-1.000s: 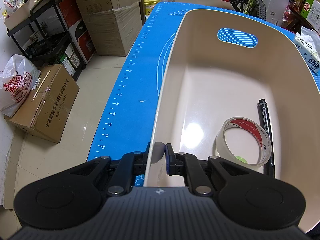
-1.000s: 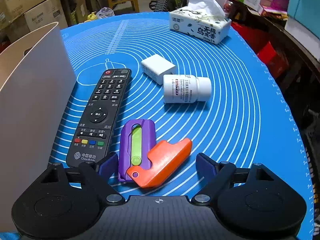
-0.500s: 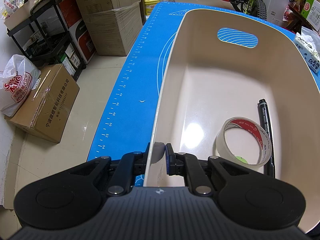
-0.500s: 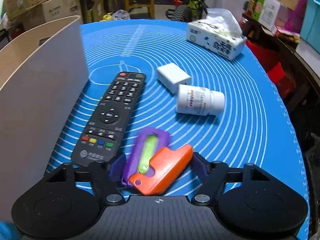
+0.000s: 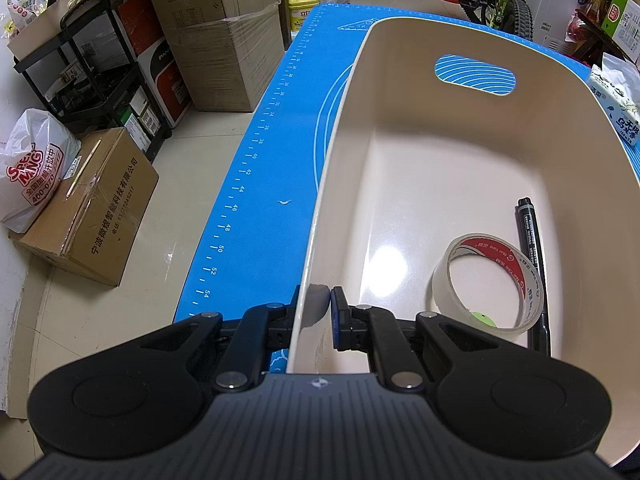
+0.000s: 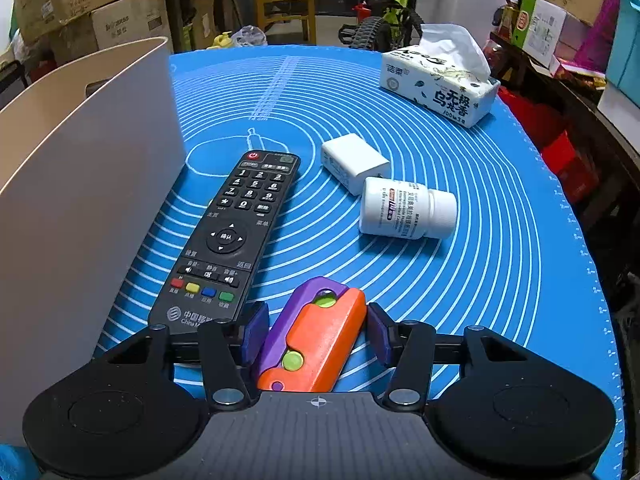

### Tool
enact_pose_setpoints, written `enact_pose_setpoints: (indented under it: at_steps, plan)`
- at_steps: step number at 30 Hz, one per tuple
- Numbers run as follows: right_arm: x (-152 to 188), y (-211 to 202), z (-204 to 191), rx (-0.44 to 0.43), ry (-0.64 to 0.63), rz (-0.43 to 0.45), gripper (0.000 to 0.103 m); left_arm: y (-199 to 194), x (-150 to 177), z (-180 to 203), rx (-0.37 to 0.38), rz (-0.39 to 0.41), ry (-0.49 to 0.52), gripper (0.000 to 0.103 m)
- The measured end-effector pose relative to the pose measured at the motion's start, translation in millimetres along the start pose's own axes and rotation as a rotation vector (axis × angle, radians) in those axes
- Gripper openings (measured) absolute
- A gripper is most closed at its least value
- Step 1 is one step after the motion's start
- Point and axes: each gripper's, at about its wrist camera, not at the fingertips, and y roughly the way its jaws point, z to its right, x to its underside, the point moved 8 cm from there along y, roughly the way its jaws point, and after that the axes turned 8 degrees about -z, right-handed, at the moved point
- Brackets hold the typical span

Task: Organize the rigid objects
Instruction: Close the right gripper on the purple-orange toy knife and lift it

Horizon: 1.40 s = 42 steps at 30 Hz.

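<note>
Orange-and-purple toy knife lies on the blue mat between the right gripper fingers, which flank it closely without clearly pinching it. At its 11 o'clock lies the remote. Left gripper is clamped on the cream bin wall.

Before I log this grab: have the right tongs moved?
Yes. The right tongs advanced toward the tissue pack, now straddling the orange-purple toy.

Left tool clamped shut; right tool part-closed.
</note>
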Motion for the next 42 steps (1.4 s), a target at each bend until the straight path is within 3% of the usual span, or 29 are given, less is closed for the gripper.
enact_pose_setpoints:
  at_steps: [13, 42]
  plan:
    - [1, -3, -3, -0.014, 0.013, 0.006, 0.052, 0, 0, 0, 0.0, 0.0, 0.0, 0.014]
    - [-25, -62, -4, 0.061, -0.017, 0.259, 0.049, 0, 0, 0, 0.0, 0.0, -0.001, 0.014]
